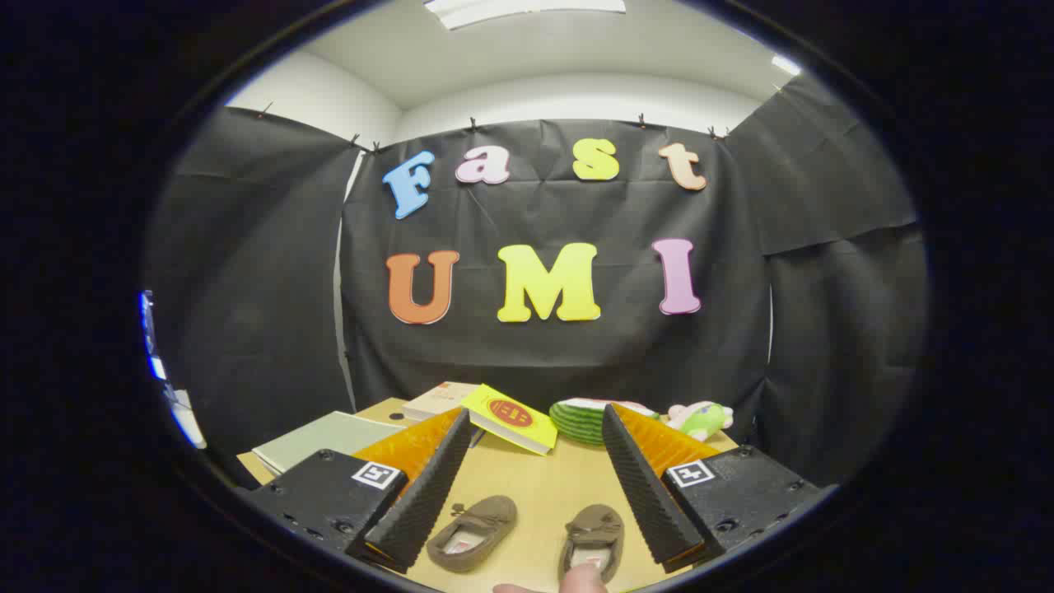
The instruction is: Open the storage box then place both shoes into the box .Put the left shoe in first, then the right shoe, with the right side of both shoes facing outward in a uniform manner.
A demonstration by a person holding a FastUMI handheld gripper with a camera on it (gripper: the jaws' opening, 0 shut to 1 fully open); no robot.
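Observation:
Two small brown moccasin shoes lie on the wooden table [535,486], toes pointing away from me. One shoe [473,533] rests just inside the left finger. The other shoe [593,539] lies nearer the right finger, and a person's fingertip [576,581] touches its near end. My gripper [535,424] hovers above them, open wide, nothing between its fingers. Both shoes sit below the gap between the fingers.
Beyond the fingers, a yellow book [510,418] leans over a pale book [436,399]. A grey-green book [325,438] lies past the left finger. A green striped plush [585,420] and a small green-pink toy [700,418] sit at the table's back.

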